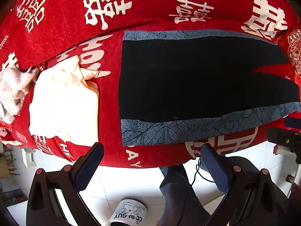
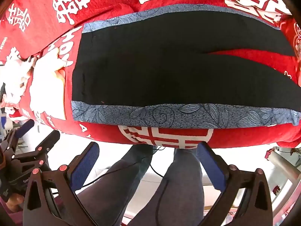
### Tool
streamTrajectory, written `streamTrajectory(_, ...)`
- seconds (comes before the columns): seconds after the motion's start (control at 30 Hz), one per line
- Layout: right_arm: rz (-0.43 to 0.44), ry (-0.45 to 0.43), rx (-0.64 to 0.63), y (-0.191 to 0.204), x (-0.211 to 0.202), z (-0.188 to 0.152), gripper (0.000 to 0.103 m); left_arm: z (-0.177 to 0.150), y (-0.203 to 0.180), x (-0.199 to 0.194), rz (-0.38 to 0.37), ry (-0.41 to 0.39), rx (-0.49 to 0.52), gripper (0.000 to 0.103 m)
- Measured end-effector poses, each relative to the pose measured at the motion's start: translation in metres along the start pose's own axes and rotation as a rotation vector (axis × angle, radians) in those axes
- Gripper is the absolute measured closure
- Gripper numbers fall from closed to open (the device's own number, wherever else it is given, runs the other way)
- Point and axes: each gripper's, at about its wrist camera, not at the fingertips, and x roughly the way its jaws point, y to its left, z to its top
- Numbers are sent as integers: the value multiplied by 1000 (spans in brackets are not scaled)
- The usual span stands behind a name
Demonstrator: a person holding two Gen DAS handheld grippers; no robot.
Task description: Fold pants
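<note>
Left wrist view: pants (image 1: 188, 79), black w/ blue floral side bands, lie flat on red blanket (image 1: 75, 18), waist toward cream cloth (image 1: 64, 101). Left gripper (image 1: 150, 167) wide open, empty, hovering off near edge. Fabric looks soft, light, limp; best grab prob. at waist corners or hems.

Right wrist view: right gripper (image 2: 148, 162) also fully open, nothing held. Near blanket edge drops to floor; room beyond far band.

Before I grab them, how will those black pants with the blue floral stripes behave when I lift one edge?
The pants lie flat on the red blanket, so they are probably thin and floppy, sagging from any pinch. The legs split apart at the far end, so they may swing separately. The fuzzy blanket might drag on them.
</note>
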Motion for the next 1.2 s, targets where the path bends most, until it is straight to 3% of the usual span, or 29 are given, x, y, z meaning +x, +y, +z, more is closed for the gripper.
streamTrajectory(1.2,-11,-16,6,-2,-6,-2,0,-1,-1,-3,31,-11,8,0)
